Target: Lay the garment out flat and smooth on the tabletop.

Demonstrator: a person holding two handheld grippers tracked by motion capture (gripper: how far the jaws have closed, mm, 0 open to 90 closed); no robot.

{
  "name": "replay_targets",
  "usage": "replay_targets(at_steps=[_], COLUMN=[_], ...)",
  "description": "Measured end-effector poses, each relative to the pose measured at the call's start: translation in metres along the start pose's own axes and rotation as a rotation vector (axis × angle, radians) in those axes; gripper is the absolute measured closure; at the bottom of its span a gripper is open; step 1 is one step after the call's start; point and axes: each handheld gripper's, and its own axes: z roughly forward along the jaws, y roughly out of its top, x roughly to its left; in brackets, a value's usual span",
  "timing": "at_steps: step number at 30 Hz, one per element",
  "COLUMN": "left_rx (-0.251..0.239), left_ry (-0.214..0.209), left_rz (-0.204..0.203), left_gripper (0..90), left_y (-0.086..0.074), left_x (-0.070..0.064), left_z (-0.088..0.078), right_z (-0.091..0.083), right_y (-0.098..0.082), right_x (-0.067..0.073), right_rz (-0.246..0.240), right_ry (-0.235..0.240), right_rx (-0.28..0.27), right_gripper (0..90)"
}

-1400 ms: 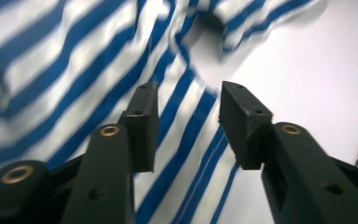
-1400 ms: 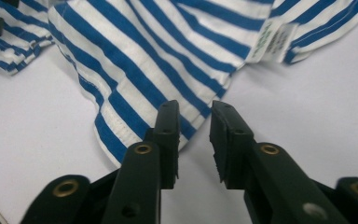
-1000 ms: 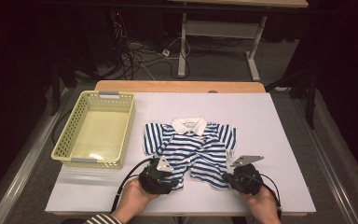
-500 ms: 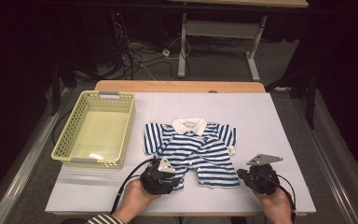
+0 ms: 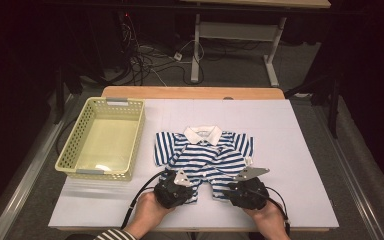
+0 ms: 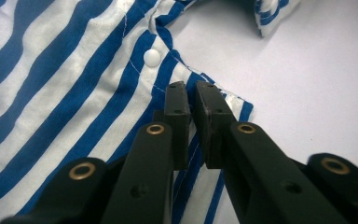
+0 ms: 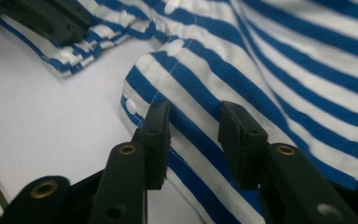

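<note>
A small blue-and-white striped shirt (image 5: 205, 155) with a white collar lies flat on the white table (image 5: 305, 150). My left gripper (image 5: 179, 184) is at its lower left hem. In the left gripper view its jaws (image 6: 191, 95) have just been closing and now pinch the hem of the shirt (image 6: 74, 70) near a white snap (image 6: 152, 56). My right gripper (image 5: 247, 189) is at the lower right hem. Its jaws (image 7: 198, 114) have just been opening and stand apart over the striped cloth (image 7: 284, 60) without pressing it. The left gripper (image 7: 42, 18) shows at the upper left of the right gripper view.
A pale yellow plastic basket (image 5: 102, 137), with nothing in it, stands on the table left of the shirt. Bare white tabletop lies right of and behind the shirt. Cables and desk legs are on the floor beyond the far edge.
The right gripper swung out to the right, off the shirt, then came back left to the lower right hem with its jaws apart. The left gripper stayed at its hem and closed.
</note>
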Motion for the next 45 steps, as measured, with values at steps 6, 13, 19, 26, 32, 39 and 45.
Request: replay_targets(at_steps=[6,13,19,26,32,39,45], left_rx=[0.003,0.009,0.032,-0.023,-0.083,-0.06,-0.01], left_ry=[-0.001,-0.049,-0.092,-0.067,0.034,0.107,0.094], left_rz=[0.006,0.022,0.074,0.041,-0.075,-0.204,-0.189], left_gripper=[84.4,85.2,85.0,71.4,63.1,58.7,64.6], left_y=[0.001,0.001,-0.003,-0.008,-0.018,-0.029,-0.028], left_x=[0.0,-0.006,-0.024,-0.02,0.012,0.044,0.044], left_z=[0.0,-0.002,-0.009,-0.019,-0.038,-0.037,-0.024], right_z=[0.008,0.002,-0.015,-0.023,-0.031,-0.022,-0.016], right_y=[0.002,0.001,-0.011,-0.016,-0.019,-0.02,-0.02], right_x=[0.004,0.013,0.028,0.025,-0.019,-0.054,-0.051], right_rz=[-0.027,-0.08,-0.113,-0.089,0.061,0.173,0.127], right_ry=[0.016,0.038,0.07,0.057,-0.04,-0.091,-0.102], right_rx=[0.019,0.056,0.052,0.002,-0.039,0.0,0.034], right_gripper=[84.4,89.4,89.2,77.2,73.7,68.8,77.9])
